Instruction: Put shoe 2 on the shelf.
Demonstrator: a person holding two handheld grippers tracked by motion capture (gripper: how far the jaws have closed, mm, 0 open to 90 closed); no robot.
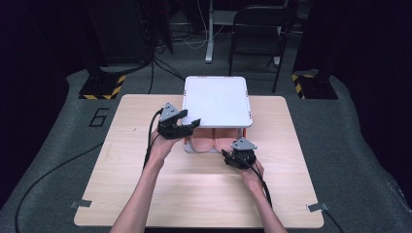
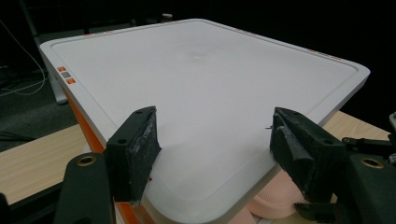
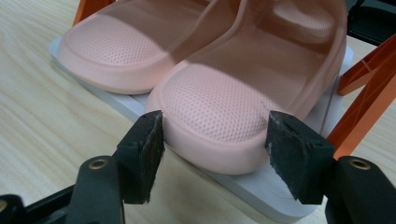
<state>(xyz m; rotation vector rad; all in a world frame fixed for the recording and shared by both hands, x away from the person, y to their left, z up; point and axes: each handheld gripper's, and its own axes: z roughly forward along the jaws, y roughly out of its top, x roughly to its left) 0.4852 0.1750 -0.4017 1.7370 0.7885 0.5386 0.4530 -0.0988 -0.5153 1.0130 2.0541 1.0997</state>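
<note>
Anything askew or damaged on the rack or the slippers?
Nothing stands out. The two pink slippers sit side by side, heels outward, on the lower shelf of the white rack, whose top is bare and level. The only wear is on the right gripper, whose jaw pads look scuffed.

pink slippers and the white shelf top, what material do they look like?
Pink slippers: likely soft moulded foam or rubber, matte, with a fine dimpled footbed and thick rounded rims. White shelf top: probably hard moulded plastic, smooth with a satin sheen, raised rim and rounded corners.

Pink dotted slippers, white shelf
</note>
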